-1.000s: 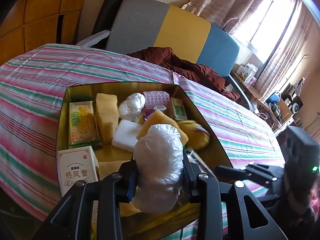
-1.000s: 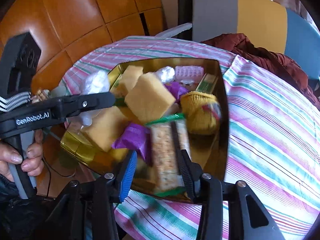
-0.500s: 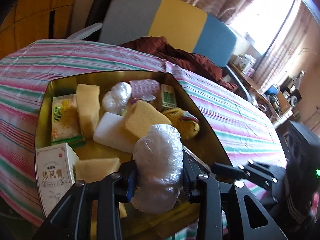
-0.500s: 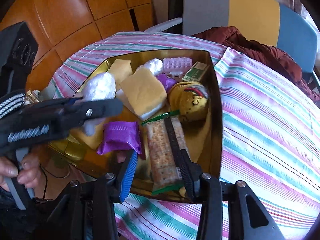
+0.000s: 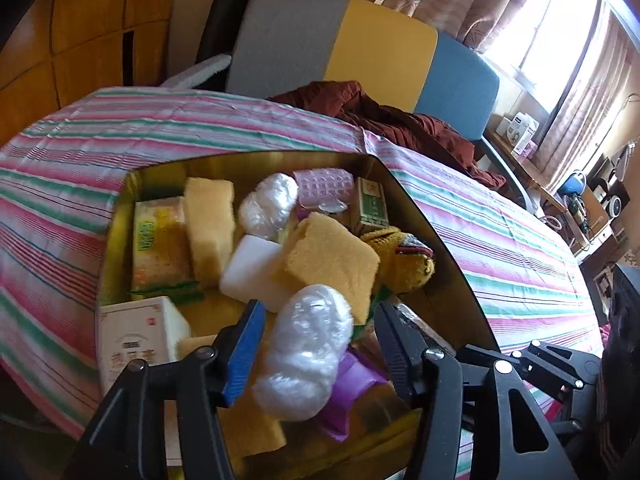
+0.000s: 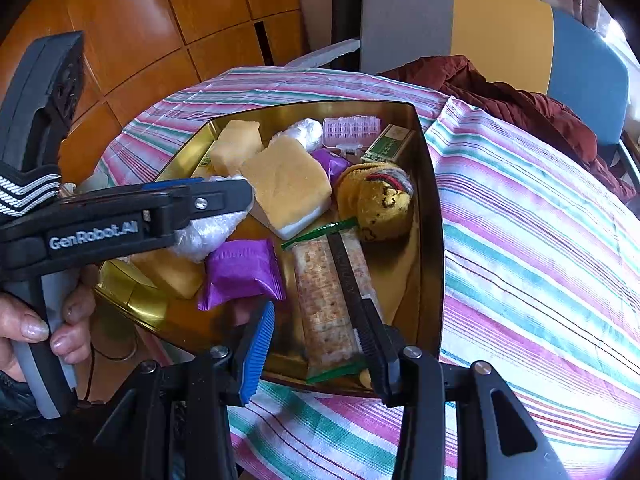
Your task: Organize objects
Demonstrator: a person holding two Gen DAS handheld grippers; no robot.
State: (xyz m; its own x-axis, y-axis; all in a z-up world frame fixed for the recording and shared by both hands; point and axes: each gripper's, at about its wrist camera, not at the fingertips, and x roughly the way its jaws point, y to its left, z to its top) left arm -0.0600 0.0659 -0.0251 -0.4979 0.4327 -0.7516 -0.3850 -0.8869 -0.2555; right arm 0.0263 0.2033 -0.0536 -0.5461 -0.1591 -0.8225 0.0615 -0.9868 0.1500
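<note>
A gold tin tray (image 5: pixel 440 240) (image 6: pixel 434 200) holds sponges, packets and a rolled sock. My left gripper (image 5: pixel 320 340) (image 6: pixel 240 196) hangs over its near end with its jaws opening. The white plastic-wrapped bundle (image 5: pixel 308 348) (image 6: pixel 208 232) sits between the pads with a gap on each side, resting on a purple packet (image 5: pixel 352 392) (image 6: pixel 240 272). My right gripper (image 6: pixel 320 328) is at the tray's near rim, shut on the near end of a long cracker packet (image 6: pixel 328 300), which lies lengthwise in the tray.
Also in the tray: a yellow sponge (image 5: pixel 332 256), a yellow sock roll (image 6: pixel 376 200) and a white box (image 5: pixel 132 340). The striped tablecloth (image 6: pixel 540 260) stretches to the right. A maroon cloth (image 5: pixel 400 120) and a three-coloured chair (image 5: pixel 340 48) stand behind. A hand (image 6: pixel 36 328) holds the left gripper's handle.
The left jaws have spread off the white bundle, which has sunk onto the purple packet. The right gripper holds the same place over the cracker packet.
</note>
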